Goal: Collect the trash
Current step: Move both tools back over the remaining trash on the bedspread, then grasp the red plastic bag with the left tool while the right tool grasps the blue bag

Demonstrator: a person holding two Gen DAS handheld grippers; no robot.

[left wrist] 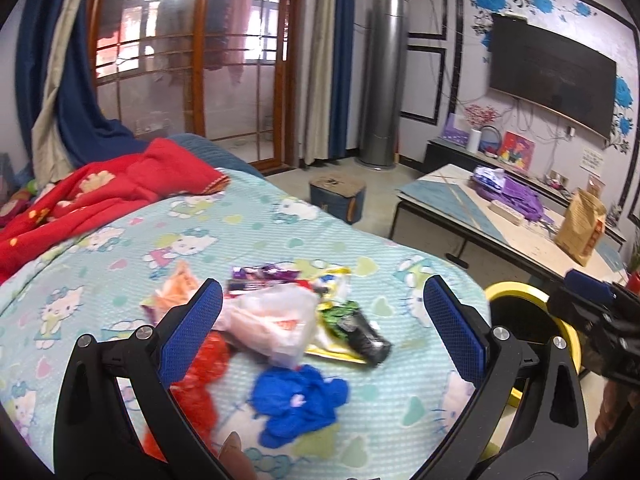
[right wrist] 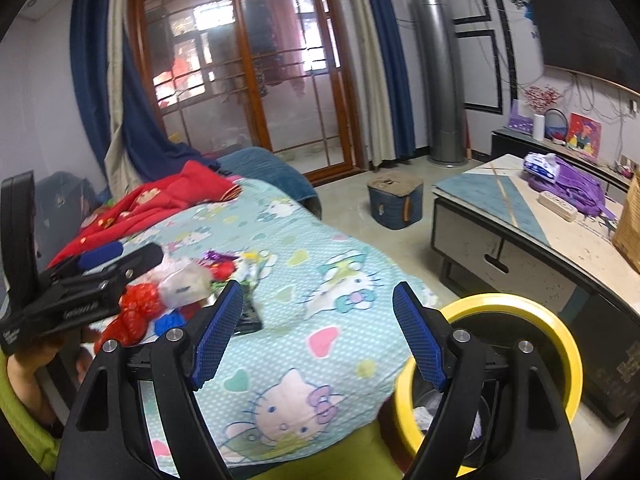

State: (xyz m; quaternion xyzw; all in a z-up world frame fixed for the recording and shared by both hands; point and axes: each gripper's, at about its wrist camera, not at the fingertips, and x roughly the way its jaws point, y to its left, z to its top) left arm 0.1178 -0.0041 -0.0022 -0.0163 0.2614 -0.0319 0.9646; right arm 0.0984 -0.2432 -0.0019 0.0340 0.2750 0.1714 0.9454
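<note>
A pile of trash lies on the light-blue cartoon bedsheet [left wrist: 280,232]: a clear plastic bag [left wrist: 276,320], a crumpled blue piece [left wrist: 296,400], a red piece [left wrist: 204,376], a black wrapper [left wrist: 366,334], a purple wrapper [left wrist: 260,274] and an orange piece [left wrist: 176,288]. My left gripper [left wrist: 322,316] hovers open just above and short of the pile, nothing between its blue pads. My right gripper [right wrist: 318,316] is open and empty over the bed's near corner, right of the trash [right wrist: 180,284]. A yellow-rimmed bin [right wrist: 520,320] stands by the bed with some trash inside.
A red quilt [left wrist: 100,192] is bunched at the far end of the bed. A low table [left wrist: 500,216] with a purple bag and a brown paper bag stands right of the bin [left wrist: 516,292]. A small blue stool [left wrist: 338,196] sits on the floor beyond.
</note>
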